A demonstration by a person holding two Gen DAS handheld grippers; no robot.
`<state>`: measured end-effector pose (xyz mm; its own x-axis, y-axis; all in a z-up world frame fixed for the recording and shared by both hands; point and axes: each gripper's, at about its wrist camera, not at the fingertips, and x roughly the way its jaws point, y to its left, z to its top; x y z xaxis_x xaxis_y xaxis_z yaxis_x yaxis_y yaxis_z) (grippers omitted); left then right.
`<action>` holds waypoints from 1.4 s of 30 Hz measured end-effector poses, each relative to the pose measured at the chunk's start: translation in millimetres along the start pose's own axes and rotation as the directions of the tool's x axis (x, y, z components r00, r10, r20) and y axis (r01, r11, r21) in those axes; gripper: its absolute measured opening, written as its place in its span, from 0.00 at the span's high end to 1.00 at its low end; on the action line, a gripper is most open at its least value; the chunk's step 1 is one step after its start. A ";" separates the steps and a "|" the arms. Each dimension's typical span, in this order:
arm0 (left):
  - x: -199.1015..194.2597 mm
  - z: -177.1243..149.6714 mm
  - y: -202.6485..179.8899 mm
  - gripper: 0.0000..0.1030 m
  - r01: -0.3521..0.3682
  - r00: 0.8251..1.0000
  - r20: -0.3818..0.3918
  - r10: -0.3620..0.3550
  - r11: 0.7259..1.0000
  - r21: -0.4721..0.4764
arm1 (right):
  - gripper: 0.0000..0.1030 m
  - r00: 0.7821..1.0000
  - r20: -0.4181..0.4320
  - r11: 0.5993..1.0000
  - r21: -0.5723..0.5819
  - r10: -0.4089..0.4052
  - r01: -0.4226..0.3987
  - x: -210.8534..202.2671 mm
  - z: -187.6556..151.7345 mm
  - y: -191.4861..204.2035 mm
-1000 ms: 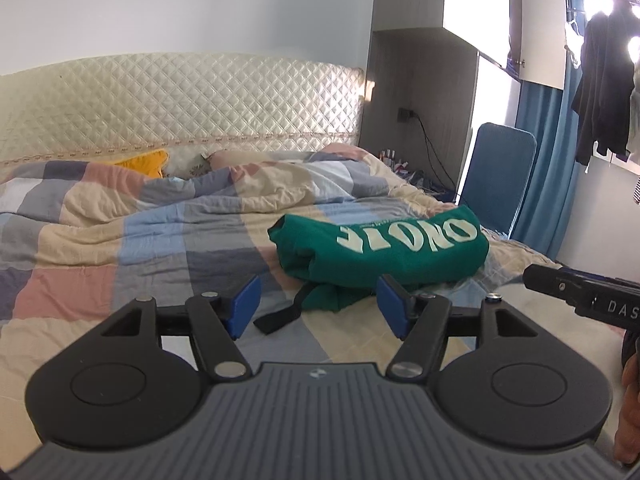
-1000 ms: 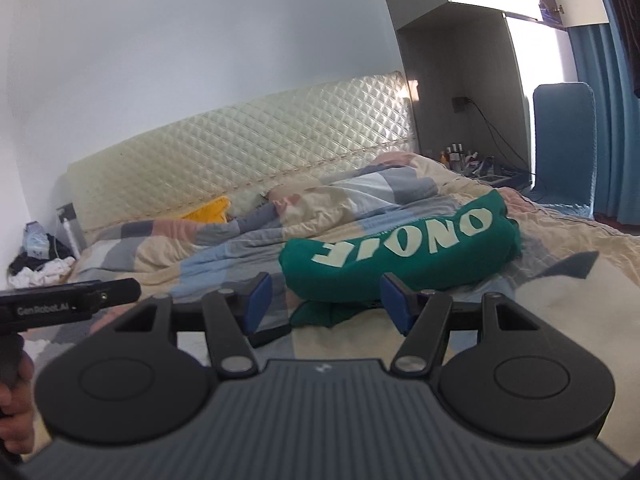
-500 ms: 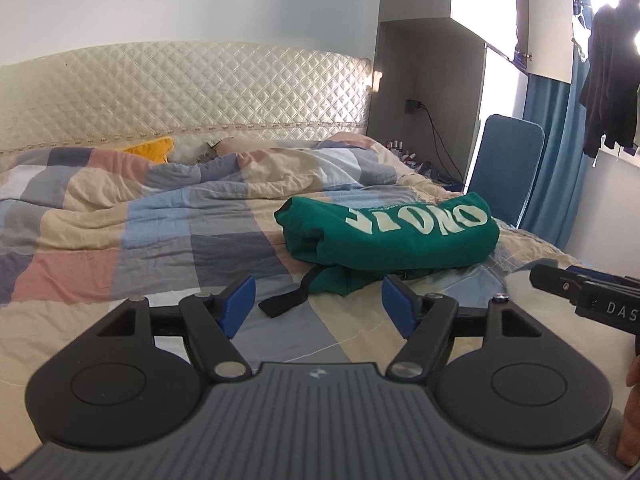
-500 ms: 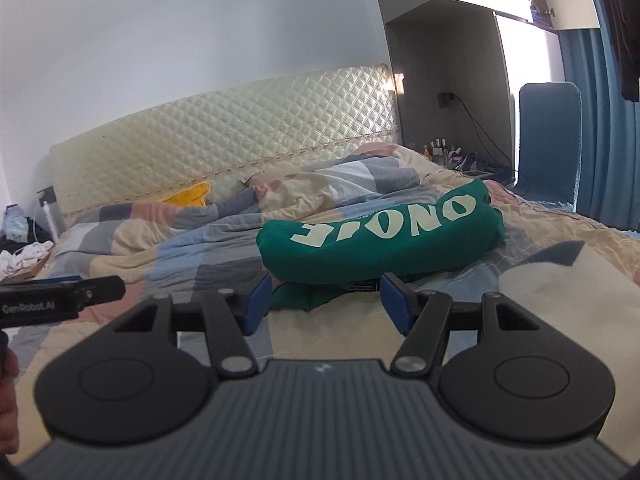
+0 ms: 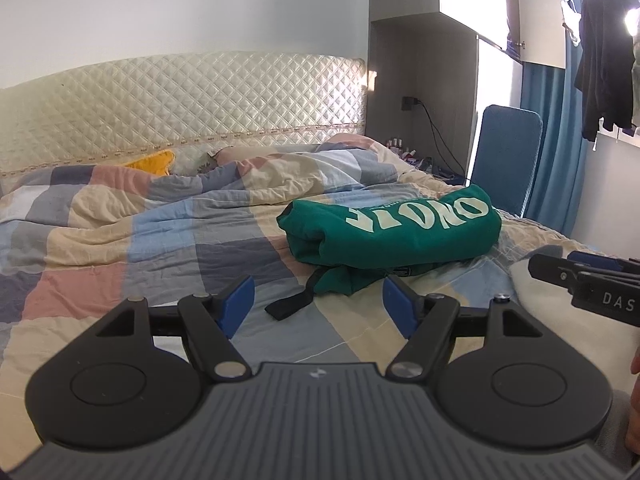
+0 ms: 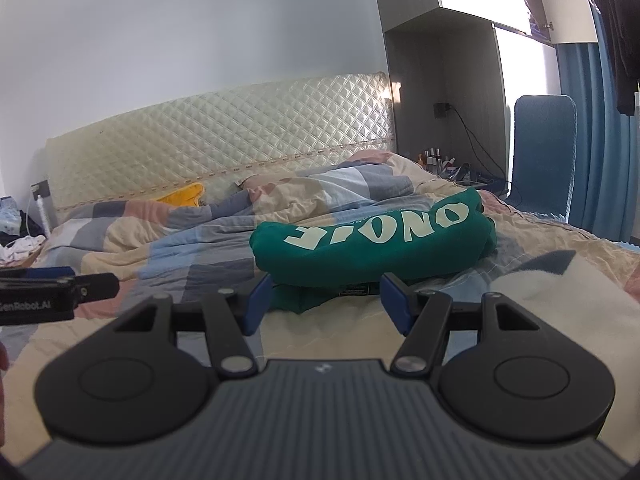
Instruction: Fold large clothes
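Note:
A green garment with pale lettering lies folded into a thick bundle on the checked bedspread; a black strap trails from under it. In the right wrist view the same green garment sits just beyond the blue pads. My left gripper hovers short of the bundle, open, with nothing between its fingers. My right gripper is open too, empty, level with the bundle's near edge. Each view shows the other gripper's tip at its side.
A quilted cream headboard backs the bed. A yellow cloth lies near the pillows. A blue chair and a bedside niche with small bottles stand to the right. Dark clothes hang by the window.
Both views have shifted slightly, the garment sitting a little lower and closer to the pads. The left gripper's jaws stand a touch wider. The garment has not moved on the bed.

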<state>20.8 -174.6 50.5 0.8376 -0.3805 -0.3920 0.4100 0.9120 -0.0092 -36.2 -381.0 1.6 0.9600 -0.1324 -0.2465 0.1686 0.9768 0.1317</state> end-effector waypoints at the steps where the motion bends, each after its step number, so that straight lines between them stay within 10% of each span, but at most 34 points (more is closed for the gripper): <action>1: -0.2 0.2 -0.1 0.27 0.000 1.000 -0.001 0.000 1.000 0.000 | 0.38 1.000 0.001 1.000 -0.003 -0.001 0.001 0.0 -0.1 -0.2; 42: -12.7 1.9 3.6 0.05 -0.001 1.000 0.005 0.001 0.999 -0.034 | 0.38 0.999 0.003 0.997 -0.062 -0.037 0.037 -0.4 -1.3 6.4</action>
<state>12.3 -166.8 57.1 0.8398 -0.3801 -0.3877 0.3965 0.9171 -0.0402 -35.8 -374.5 1.4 0.9538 -0.1687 -0.2486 0.1898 0.9798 0.0632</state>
